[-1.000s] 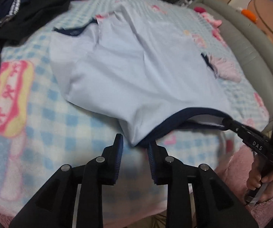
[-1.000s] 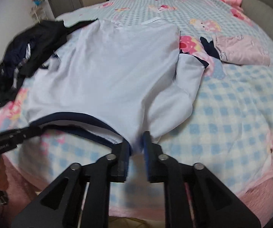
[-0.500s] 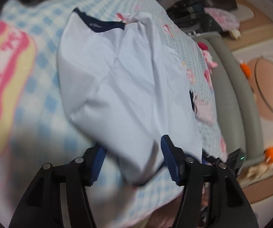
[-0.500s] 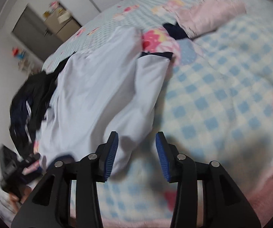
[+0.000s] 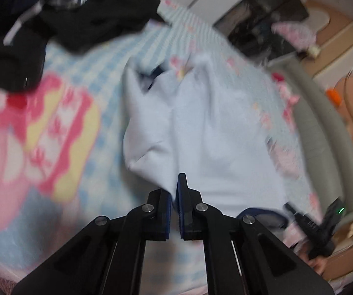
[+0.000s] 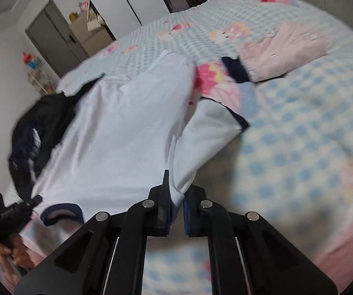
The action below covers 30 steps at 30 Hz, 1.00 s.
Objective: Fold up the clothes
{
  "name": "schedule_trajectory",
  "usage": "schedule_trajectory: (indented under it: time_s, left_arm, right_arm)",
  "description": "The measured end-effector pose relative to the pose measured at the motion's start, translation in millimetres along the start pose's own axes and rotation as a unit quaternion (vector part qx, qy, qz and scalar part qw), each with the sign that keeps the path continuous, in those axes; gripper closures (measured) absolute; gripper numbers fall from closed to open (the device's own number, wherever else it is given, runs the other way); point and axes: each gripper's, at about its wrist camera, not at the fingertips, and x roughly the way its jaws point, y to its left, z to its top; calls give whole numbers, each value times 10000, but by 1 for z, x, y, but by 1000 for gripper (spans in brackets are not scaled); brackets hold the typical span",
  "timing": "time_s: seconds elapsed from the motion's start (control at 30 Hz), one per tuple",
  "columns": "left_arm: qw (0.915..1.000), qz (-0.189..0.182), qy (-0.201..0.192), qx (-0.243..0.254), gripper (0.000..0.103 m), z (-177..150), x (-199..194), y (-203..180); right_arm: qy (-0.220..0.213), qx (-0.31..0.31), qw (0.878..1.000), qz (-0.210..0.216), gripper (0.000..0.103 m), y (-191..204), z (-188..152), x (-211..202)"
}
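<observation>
Half a second ago both pairs of jaws stood wide apart over the cloth; now the left gripper is pinched nearly closed on a fold at the near left shoulder of the pale blue shirt, and the right gripper is clamped on the near right shoulder, with soft fabric bunched between its pads. The shirt lies spread lengthwise on the bed, smooth and thin, with shallow creases running away from the pinch points. Its navy ribbed collar curves at the near edge between the two grippers, and a short sleeve with a navy cuff flops out to the right. The bedspread is fleecy, checked light blue and white, with pink and yellow cartoon patches. A heap of black clothes with white stripes sits at the far left, touching the shirt's far corner. A folded pink garment lies beyond the sleeve, well apart. The left view is motion-blurred.
</observation>
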Motion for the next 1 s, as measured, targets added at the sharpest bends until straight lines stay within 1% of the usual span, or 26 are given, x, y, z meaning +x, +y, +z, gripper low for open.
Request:
schedule_trajectory:
  time_s: [0.03, 0.07, 0.13, 0.17, 0.2, 0.23, 0.27, 0.3, 0.33, 0.37, 0.4, 0.47, 0.5, 0.53, 0.57, 0.6, 0.63, 0.67, 0.7, 0.77, 0.8, 0.83, 0.9, 0.97, 1.0]
  left_arm:
    - [10000, 10, 65, -17, 98, -4, 4, 3]
    - [9999, -75, 63, -51, 98, -7, 3, 5]
    - [9996, -244, 60, -119, 97, -11, 3, 9]
    - [9993, -329, 59, -153, 97, -14, 2, 11]
    - [9985, -521, 36, -182, 94, -13, -1, 11]
    - [9973, -708, 3, -184, 84, -12, -5, 11]
    - [9960, -874, -31, -174, 75, -10, -7, 11]
    - [9947, -1011, -31, -179, 56, -11, -8, 10]
    - [9928, -1172, 55, -240, 51, -10, -5, 11]
    - [9910, -1292, 146, -313, 51, -9, 0, 10]
    - [9893, -1389, 226, -382, 51, -10, 4, 9]
    - [9900, -1359, 221, -297, 52, -12, 11, 2]
    - [9907, -1325, 204, -234, 56, -13, 15, -1]
    - [9922, -1216, 192, -177, 64, -13, 17, -5]
    - [9940, -1076, 182, -121, 83, -12, 19, -9]
    - [9948, -1013, 93, -64, 86, -10, 15, -12]
    - [9951, -984, -29, -8, 88, -8, 9, -14]
    - [9953, -947, -200, 58, 90, -6, 0, -18]
    - [9950, -908, -391, 127, 91, -3, -11, -21]
    - [9948, -938, -359, 142, 94, -5, -13, -20]
    - [9948, -963, -307, 140, 95, -7, -13, -19]
    - [9947, -987, -255, 137, 95, -8, -12, -17]
    - [9944, -1036, -150, 131, 94, -12, -12, -14]
    - [9940, -1085, -46, 125, 93, -15, -11, -11]
    - [9937, -1110, 7, 122, 88, -16, -10, -10]
  right_arm:
    - [173, 40, 9998, -103, 97, -7, -5, 6]
    - [383, 122, 9991, -156, 96, -14, -11, 14]
    - [665, 353, 9971, -101, 94, -28, -21, 23]
    - [677, 457, 9967, -4, 88, -32, -24, 22]
    - [606, 526, 9967, 102, 82, -34, -25, 16]
    - [540, 563, 9967, 222, 78, -33, -25, 10]
    - [481, 591, 9964, 374, 70, -31, -25, 4]
    - [473, 613, 9953, 584, 68, -29, -25, 2]
    - [503, 629, 9932, 838, 67, -25, -26, 2]
    - [546, 619, 9919, 970, 62, -21, -28, 4]
    - [598, 587, 9914, 1007, 59, -17, -30, 8]
    - [656, 477, 9920, 968, 59, -7, -33, 20]
    - [671, 414, 9926, 925, 59, -2, -34, 27]
    - [693, 306, 9938, 815, 59, 3, -35, 32]
    - [725, 162, 9951, 657, 65, 7, -36, 36]
    - [690, -24, 9965, 463, 72, 14, -36, 36]
    - [575, -159, 9976, 350, 85, 19, -33, 30]
    - [437, -230, 9983, 319, 90, 23, -31, 21]
    - [300, -302, 9987, 289, 91, 27, -28, 11]
    - [21, -317, 9986, 424, 91, 31, -23, -12]
    - [24, -312, 9984, 477, 91, 31, -22, -16]
    - [106, -290, 9982, 508, 90, 31, -22, -15]
    - [269, -246, 9977, 570, 81, 30, -23, -14]
    - [620, -45, 9963, 597, 73, 24, -31, -2]
    - [751, 60, 9952, 626, 73, 20, -37, 1]
